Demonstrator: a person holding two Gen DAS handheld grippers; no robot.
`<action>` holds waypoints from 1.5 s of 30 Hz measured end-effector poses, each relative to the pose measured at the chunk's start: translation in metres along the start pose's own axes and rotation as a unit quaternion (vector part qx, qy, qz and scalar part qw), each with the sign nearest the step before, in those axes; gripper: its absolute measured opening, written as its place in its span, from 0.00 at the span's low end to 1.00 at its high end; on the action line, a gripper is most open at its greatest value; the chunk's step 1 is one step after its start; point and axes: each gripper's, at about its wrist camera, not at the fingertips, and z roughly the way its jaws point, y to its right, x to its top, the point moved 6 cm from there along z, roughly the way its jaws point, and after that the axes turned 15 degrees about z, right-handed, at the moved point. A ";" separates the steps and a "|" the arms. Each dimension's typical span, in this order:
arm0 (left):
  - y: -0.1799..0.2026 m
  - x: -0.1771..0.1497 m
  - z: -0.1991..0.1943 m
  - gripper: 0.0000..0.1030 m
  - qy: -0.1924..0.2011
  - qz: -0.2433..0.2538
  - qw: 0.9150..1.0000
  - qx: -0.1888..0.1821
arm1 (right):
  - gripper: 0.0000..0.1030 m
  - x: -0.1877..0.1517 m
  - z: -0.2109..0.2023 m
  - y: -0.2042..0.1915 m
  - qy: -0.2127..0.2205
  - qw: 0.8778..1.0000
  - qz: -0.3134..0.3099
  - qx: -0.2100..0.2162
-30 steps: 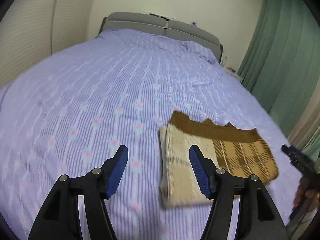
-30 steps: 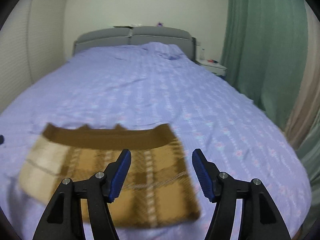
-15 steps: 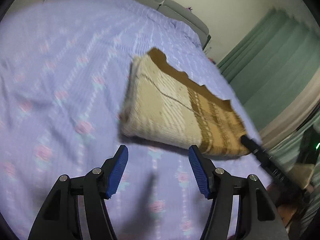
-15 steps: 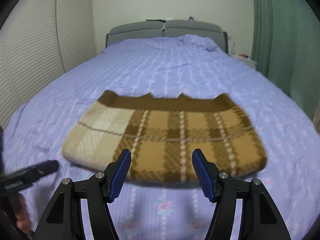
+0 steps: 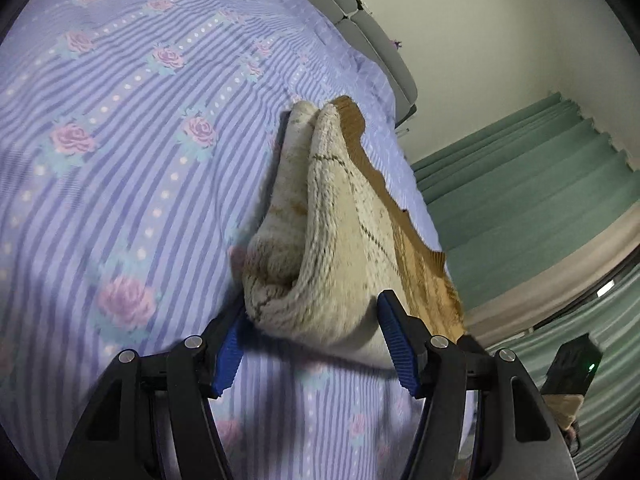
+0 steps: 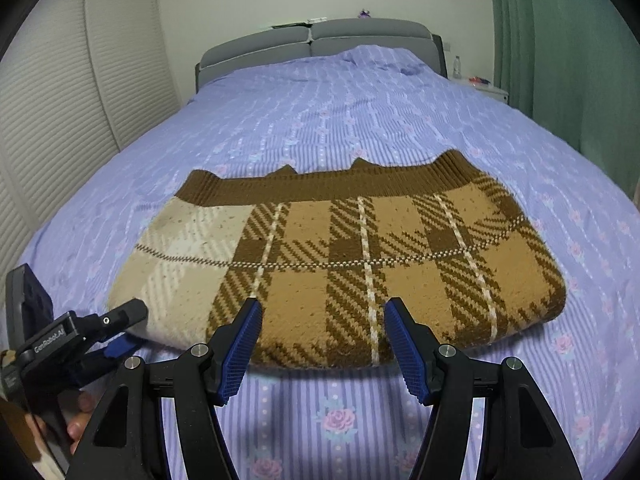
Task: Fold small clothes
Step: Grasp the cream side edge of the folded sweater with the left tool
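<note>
A folded brown, tan and cream plaid knit garment (image 6: 352,256) lies flat on the bed, dark ribbed band at its far edge. My right gripper (image 6: 322,344) is open, just short of the garment's near edge. My left gripper (image 5: 310,340) is open at the garment's cream left end (image 5: 320,248), whose folded corner sits between the blue pads without being pinched. The left gripper also shows in the right wrist view (image 6: 120,320), low at the garment's near-left corner.
The bed (image 6: 360,112) has a lilac striped cover with rose print and a grey headboard (image 6: 320,38). Green curtains (image 6: 560,48) hang on the right, white louvred doors (image 6: 60,100) on the left. A nightstand (image 6: 480,88) stands beside the headboard.
My left gripper has dropped low and moved in on the garment's cream end, which now lies between its pads. My right gripper has closed in on the near edge.
</note>
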 end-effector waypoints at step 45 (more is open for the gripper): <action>0.036 0.033 0.003 0.44 0.029 0.074 0.997 -0.002 | 0.60 -0.010 0.021 -0.006 -0.027 0.999 0.035 0.028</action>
